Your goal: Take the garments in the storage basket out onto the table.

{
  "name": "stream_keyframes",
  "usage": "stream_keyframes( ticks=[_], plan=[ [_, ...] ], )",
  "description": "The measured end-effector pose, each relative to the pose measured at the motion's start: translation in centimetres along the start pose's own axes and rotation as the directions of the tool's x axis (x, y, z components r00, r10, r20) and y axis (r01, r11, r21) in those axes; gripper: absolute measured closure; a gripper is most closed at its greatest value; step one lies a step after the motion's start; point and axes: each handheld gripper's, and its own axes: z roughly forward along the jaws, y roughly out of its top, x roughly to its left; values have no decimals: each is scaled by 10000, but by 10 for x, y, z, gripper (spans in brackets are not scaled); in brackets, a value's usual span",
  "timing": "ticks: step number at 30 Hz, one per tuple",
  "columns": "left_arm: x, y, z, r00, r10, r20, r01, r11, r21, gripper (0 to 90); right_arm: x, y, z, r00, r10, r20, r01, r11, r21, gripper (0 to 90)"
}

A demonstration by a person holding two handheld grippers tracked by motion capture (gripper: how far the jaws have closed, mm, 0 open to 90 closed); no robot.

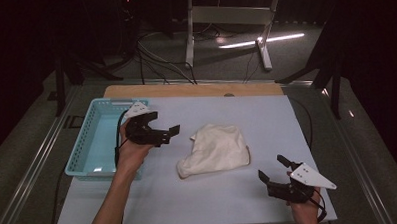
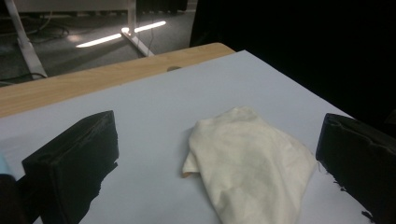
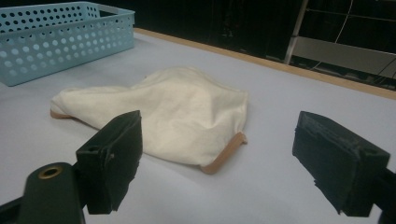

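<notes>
We count one cream cloth [image 1: 215, 149] lying crumpled on the table [image 1: 266, 114], and one light blue perforated basket [image 1: 85, 146] at its left edge. We see two grippers, left gripper [image 1: 168, 135] and right gripper [image 1: 272, 168], each with two black fingers [image 3: 112, 158].

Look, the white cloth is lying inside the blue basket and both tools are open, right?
Not quite. The cloth lies on the table, beside the basket, not in it; the high view shows this. The rest holds: the left tool and the right tool both have their jaws spread apart.
</notes>
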Motion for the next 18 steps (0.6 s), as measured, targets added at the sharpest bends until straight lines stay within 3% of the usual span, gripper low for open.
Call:
stream_keyframes(
  ticks=[7, 12, 18],
  plan=[
    [4, -10, -17, 9989, 322, -331, -340, 9979, -552, 0, 0, 0, 0, 10000, 27, 2, -27, 10000, -18, 160],
    [8, -20, -32, 9946, 584, -860, -651, 9950, -763, 1, -1, 0, 0, 10000, 63, 20, -63, 10000, -38, 159],
    [15, -39, -48, 9898, 346, -1385, -494, 9932, -1052, 1, -1, 0, -1, 9999, 104, 57, -104, 9999, -51, 159]
  ],
)
